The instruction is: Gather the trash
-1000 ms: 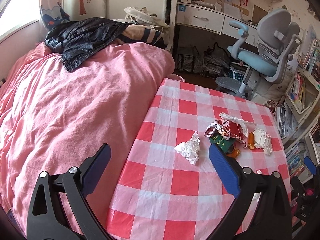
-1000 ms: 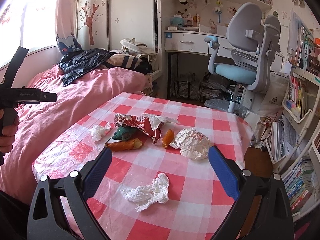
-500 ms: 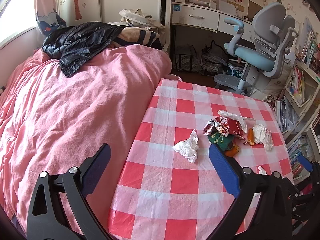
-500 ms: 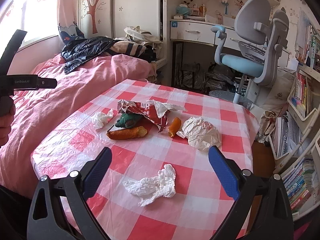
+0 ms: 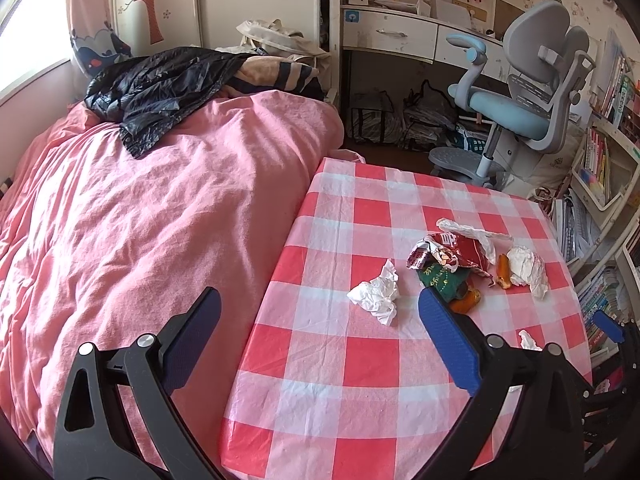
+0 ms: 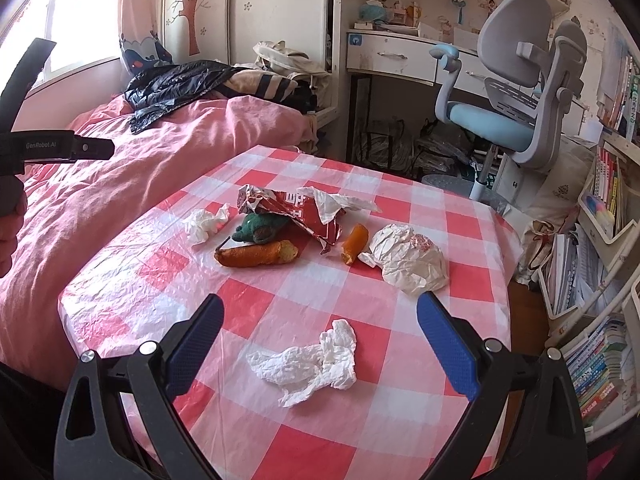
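The right tool (image 6: 318,334) has eased closer to the tissue (image 6: 310,362) on the checked tabletop (image 6: 460,224), spread wide and empty; the left tool (image 5: 320,328) likewise. Wrappers (image 6: 296,214) lie beyond the tissue, bed (image 5: 140,216) beside, chair (image 6: 516,88) behind.

Left claw (image 5: 320,328): hanging wide apart and empty, one finger over the bed (image 5: 140,220), the other over the bench (image 5: 340,360).
Crumpled tissue (image 5: 378,294): lying on the bench between the fingers' tips.
Red wrapper (image 5: 452,252): lying just behind a green packet (image 5: 440,280).
White paper wad (image 5: 526,268): sitting at the right, beside an orange scrap (image 5: 503,270).
Black jacket (image 5: 160,88): sprawling on the bed.
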A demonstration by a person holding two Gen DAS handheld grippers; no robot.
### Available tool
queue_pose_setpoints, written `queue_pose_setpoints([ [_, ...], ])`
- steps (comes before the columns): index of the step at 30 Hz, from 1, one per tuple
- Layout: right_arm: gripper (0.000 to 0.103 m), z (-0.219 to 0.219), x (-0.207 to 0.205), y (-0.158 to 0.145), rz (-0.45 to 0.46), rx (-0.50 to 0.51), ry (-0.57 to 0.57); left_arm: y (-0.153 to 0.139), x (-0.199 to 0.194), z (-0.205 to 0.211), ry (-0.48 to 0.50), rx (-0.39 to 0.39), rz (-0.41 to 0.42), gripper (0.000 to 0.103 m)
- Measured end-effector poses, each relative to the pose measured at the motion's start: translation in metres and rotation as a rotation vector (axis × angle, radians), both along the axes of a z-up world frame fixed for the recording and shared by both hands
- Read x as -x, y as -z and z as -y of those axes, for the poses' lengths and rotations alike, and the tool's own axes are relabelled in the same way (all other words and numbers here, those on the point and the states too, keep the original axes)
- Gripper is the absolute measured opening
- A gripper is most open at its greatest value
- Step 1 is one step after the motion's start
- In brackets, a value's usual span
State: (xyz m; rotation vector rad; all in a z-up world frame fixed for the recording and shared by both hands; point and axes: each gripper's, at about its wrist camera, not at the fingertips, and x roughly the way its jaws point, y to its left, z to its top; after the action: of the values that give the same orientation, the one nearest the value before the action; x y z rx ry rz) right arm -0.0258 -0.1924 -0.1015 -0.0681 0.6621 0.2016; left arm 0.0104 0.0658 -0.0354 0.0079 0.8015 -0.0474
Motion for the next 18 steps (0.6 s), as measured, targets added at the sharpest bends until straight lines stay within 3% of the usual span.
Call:
queue_pose_setpoints([
  [18, 0.093, -0.0018, -0.0003, 0.0004, -0.002, 0.003, 0.000, 0.0012, -0.0019, 0.0064, 0.001, -0.006, -0.001, 0.096],
])
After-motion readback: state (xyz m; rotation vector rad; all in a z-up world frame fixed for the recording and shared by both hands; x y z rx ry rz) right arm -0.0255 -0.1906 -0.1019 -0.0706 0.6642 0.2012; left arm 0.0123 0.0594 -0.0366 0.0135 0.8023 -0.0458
